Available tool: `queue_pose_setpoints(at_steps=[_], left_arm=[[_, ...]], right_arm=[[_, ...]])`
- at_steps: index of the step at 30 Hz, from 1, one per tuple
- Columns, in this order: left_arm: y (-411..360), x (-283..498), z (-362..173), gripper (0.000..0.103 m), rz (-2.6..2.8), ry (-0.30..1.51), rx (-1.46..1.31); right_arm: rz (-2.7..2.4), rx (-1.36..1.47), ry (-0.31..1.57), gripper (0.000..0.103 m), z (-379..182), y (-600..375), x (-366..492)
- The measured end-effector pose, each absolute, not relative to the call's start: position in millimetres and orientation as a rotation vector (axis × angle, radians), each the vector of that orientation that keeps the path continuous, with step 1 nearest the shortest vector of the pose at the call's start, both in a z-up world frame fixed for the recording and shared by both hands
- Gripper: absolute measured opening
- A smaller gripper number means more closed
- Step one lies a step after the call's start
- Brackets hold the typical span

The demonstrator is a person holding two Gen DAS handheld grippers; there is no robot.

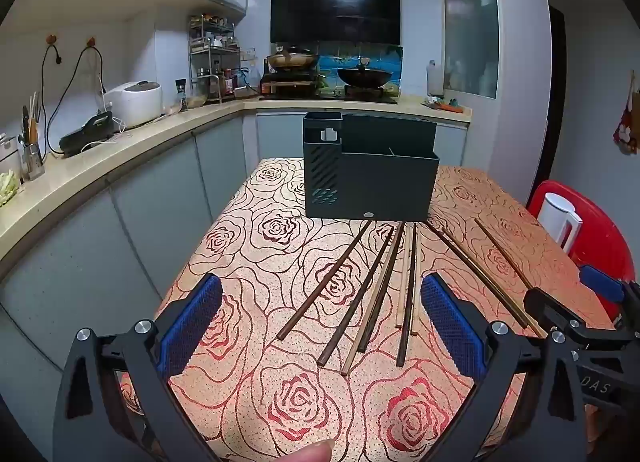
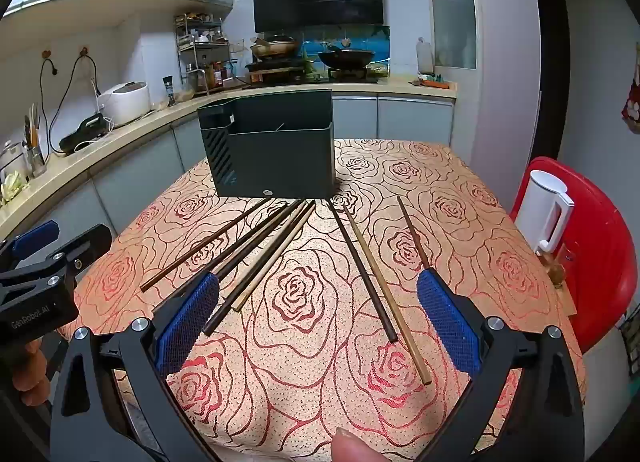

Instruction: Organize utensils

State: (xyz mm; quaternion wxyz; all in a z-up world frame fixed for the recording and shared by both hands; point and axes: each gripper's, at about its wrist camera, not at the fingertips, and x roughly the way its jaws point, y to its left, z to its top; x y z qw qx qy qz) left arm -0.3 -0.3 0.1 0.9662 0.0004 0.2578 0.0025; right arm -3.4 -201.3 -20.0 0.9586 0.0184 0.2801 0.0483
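Left wrist view: the left claw (image 1: 320, 326) is spread wide and empty above the tabletop (image 1: 248, 382). A fan of chopsticks (image 1: 372, 286) lies between its pads, running toward the dark utensil holder (image 1: 372, 182) near the far edge.

Right wrist view: the right claw (image 2: 316, 322) is likewise spread wide and empty. Two chopsticks (image 2: 372, 282) lie between its pads; the utensil holder (image 2: 276, 158) stands toward the tabletop's (image 2: 460, 222) far-left corner.
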Motion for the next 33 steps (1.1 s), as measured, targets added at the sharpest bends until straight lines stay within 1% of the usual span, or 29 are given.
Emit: queue_pose_setpoints(at_steps=[22,27,33], left_arm=[[0,0,-1,0.096,0.003,0.523,-0.006],[1,-3,2,0.096,0.006,0.503,-0.009],[4,-10,14,0.096,0.025,0.449,-0.012]], right_arm=[[0.096,0.04,0.555,0.096,-16,-203,-6],[0.094,0.053,0.534,0.096,-13,-206,-8],[0.086,0.082,0.465,0.096,0,-213,-16]])
